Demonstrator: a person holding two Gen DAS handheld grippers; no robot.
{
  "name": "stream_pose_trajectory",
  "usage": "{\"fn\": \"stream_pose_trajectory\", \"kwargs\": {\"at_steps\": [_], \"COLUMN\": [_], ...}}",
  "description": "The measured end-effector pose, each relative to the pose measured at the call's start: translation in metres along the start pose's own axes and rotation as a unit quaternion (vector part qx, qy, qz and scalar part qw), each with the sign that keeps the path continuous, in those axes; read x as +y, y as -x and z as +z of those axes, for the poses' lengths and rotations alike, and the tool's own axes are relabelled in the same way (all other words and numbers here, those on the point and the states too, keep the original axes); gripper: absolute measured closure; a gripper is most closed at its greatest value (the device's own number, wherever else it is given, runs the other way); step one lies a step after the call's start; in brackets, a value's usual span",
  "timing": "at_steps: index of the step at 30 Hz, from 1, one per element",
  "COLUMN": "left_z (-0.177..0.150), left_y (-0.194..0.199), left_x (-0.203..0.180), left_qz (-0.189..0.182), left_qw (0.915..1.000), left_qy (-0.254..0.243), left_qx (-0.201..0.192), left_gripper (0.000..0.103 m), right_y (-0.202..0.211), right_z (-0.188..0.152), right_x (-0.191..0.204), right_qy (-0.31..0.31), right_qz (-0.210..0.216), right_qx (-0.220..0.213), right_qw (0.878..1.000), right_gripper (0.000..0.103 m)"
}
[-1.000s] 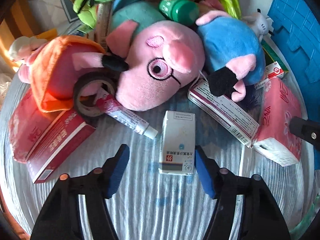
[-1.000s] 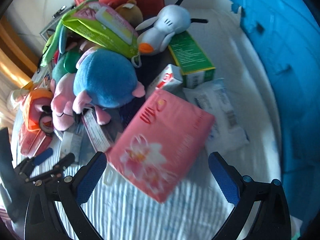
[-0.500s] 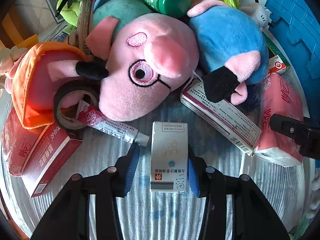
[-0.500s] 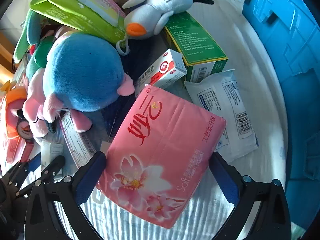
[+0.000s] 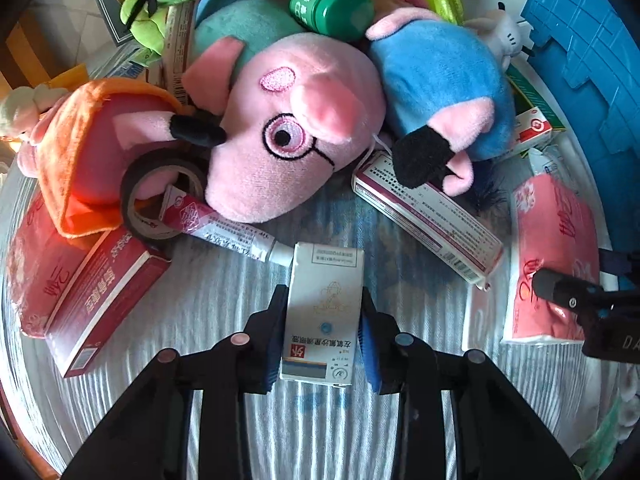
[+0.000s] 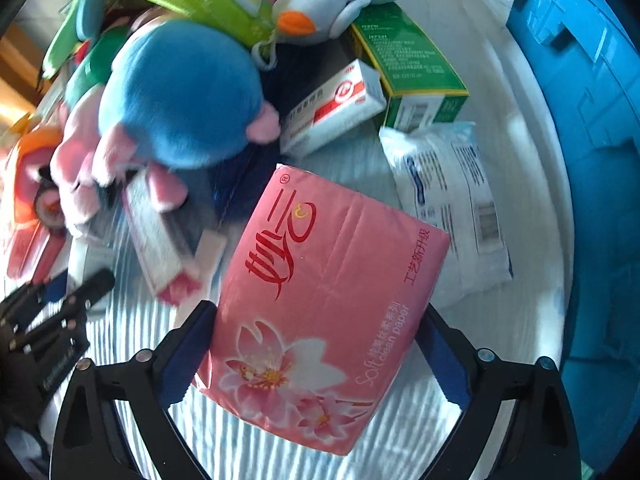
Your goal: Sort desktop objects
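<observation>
Left tool first: from its own camera it points steeply down at the table, and its jaws have just been closing in on the small white medicine box lying flat in front of the plush pile. The blue pads sit right against both long sides of the box now, so I'd call that a grip, though the box looks like it's resting on the striped cloth and not lifted yet. Just behind it there's an ointment tube whose cap nearly touches the box's far corner, a roll of black tape, the big pink pig plush and a long white-and-purple carton. Off to the right you can see the other tool's finger on the pink tissue pack.

Right tool, from its camera: same story, one beat behind. It straddles the pink tissue pack, jaws wide and just starting to close. The left pad looks like it's touching the pack's edge, while the right one seems a hair off, so I wouldn't say it's squeezing yet. The pack lies tilted, its far end up on the clutter near a white sachet. A blue crate runs along the right side.

So both hands are in the pick-up step. My guess for next: left lifts the box straight up so it doesn't drag the tube along, while right finishes closing, gently since the pack is soft and will squash, before carrying it off, maybe to that crate.
</observation>
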State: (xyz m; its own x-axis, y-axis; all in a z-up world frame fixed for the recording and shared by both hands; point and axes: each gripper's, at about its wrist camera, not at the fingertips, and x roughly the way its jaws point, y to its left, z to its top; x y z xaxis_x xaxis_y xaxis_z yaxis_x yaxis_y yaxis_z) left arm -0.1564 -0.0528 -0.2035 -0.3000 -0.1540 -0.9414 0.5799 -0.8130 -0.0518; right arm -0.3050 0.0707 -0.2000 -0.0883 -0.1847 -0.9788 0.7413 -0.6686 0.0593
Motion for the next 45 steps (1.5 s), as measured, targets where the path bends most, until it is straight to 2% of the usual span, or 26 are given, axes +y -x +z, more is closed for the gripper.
{"fn": "stream_pose_trajectory", "kwargs": {"at_steps": [7, 12, 17, 18, 20, 24, 29, 35, 41, 45], "left_z": [-0.014, -0.016, 0.004, 0.006, 0.002, -0.001, 0.002, 0.013, 0.034, 0.043], "left_y": [0.045, 0.084, 0.129, 0.137, 0.154, 0.18, 0.214, 0.244, 0.263, 0.279], "left_x": [-0.006, -0.012, -0.017, -0.017, -0.024, -0.043, -0.079, -0.128, -0.188, -0.236], "left_qz": [0.0, 0.012, 0.024, 0.025, 0.023, 0.019, 0.004, -0.02, -0.057, -0.075], "left_qw": [0.9987, 0.9942, 0.9859, 0.984, 0.9798, 0.9706, 0.9572, 0.9416, 0.9324, 0.9201], "left_qy": [-0.003, -0.024, -0.039, -0.041, -0.045, -0.058, -0.082, -0.106, -0.128, -0.154], "left_qx": [-0.05, -0.104, -0.161, -0.172, -0.193, -0.233, -0.277, -0.319, -0.333, -0.352], "left_gripper": [0.071, 0.071, 0.071, 0.071, 0.071, 0.071, 0.071, 0.071, 0.071, 0.071], "right_y": [0.022, 0.069, 0.136, 0.14, 0.156, 0.21, 0.264, 0.309, 0.337, 0.345], "right_z": [-0.023, -0.037, -0.057, -0.043, -0.036, -0.05, -0.07, -0.096, -0.102, -0.105], "right_x": [0.006, 0.017, 0.033, 0.04, 0.036, 0.036, 0.012, -0.034, -0.09, -0.133], "right_qy": [0.027, 0.058, 0.082, 0.084, 0.088, 0.089, 0.073, 0.037, -0.009, -0.039], "right_qz": [0.009, 0.006, 0.01, 0.009, 0.009, 0.002, -0.021, -0.064, -0.108, -0.124], "right_qx": [-0.032, -0.106, -0.207, -0.22, -0.259, -0.329, -0.401, -0.46, -0.483, -0.485], "right_qw": [0.999, 0.993, 0.975, 0.972, 0.962, 0.94, 0.913, 0.885, 0.869, 0.865], "right_gripper": [0.013, 0.013, 0.013, 0.012, 0.012, 0.012, 0.012, 0.012, 0.012, 0.012]}}
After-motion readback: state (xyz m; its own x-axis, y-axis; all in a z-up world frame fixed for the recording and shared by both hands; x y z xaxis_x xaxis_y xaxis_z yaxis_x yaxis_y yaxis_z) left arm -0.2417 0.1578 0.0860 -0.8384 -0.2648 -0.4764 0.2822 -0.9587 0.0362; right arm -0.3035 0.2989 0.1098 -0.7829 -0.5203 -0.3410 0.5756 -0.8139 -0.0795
